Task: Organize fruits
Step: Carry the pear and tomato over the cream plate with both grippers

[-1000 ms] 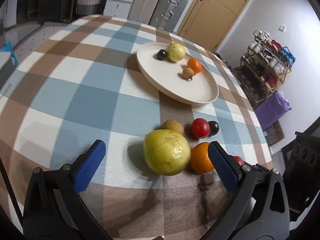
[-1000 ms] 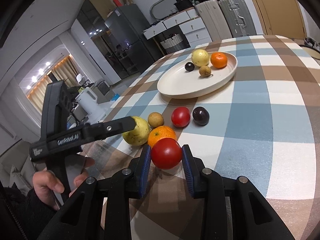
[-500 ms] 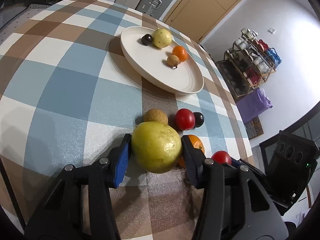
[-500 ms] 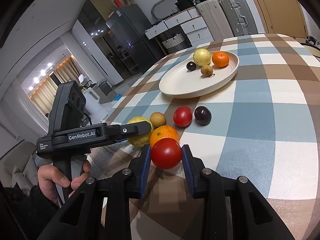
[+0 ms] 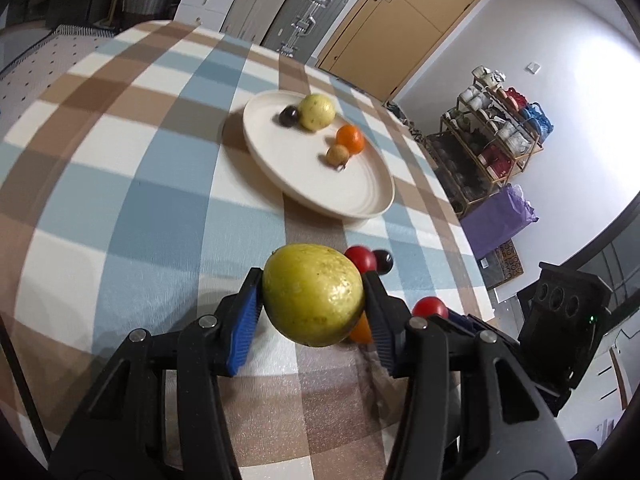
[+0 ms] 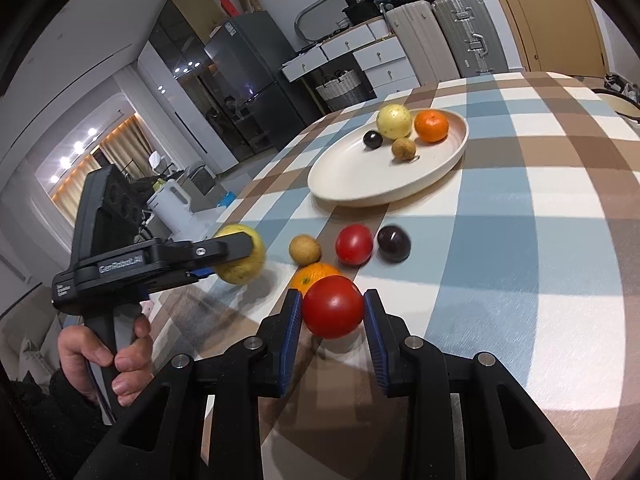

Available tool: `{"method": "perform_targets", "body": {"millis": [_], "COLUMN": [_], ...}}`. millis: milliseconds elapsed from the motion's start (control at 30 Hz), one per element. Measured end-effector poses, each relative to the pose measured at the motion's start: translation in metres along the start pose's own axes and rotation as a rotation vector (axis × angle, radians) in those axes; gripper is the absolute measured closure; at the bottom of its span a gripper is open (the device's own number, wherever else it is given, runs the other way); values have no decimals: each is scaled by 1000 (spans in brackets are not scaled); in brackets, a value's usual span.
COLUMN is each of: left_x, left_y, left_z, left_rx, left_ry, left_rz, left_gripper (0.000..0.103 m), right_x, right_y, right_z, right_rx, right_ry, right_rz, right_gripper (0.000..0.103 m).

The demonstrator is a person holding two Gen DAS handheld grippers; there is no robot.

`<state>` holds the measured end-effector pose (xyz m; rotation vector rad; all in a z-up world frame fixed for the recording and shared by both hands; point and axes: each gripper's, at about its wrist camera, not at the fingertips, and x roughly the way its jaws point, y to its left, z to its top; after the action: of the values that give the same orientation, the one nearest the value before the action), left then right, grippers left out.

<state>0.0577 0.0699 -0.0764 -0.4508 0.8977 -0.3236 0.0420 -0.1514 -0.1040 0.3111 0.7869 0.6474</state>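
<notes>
The jaws of the left gripper (image 5: 314,310) pinched a large yellow-green round fruit (image 5: 313,294); those of the right gripper (image 6: 332,314) pinched a red tomato (image 6: 333,306). The round cream plate (image 5: 360,204) lay ahead of both, toward the table's far edge, already holding four fruits. The table's near edge was hidden behind the grippers; whether either held fruit cleared the checked cloth (image 5: 132,216) stayed unclear.

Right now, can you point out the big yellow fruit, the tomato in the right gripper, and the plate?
Yellow fruit (image 5: 314,294), left wrist view, middle of its front skin.
Tomato (image 6: 333,306), right wrist view, centre of the red skin.
Plate (image 6: 352,184), right wrist view, bare inside surface near the front rim.
</notes>
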Motion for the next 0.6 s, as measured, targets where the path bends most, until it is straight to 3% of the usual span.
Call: {"method": "perform_targets", "body": {"millis": [400,600], "left_x": [1,18], "left_y": [-24,-32], "left_z": [63,104], "left_rx": [72,76], "left_ry": [-29,-19], "left_rz": [-19,-27], "left_gripper": [56,56], "right_x": [-8,12], "right_y": [17,24], "right_z": [71,111], "right_rx": [-143,-231], "right_ry": [-64,-39], "right_rz": [-54,-81], "right_gripper": [71,72]}}
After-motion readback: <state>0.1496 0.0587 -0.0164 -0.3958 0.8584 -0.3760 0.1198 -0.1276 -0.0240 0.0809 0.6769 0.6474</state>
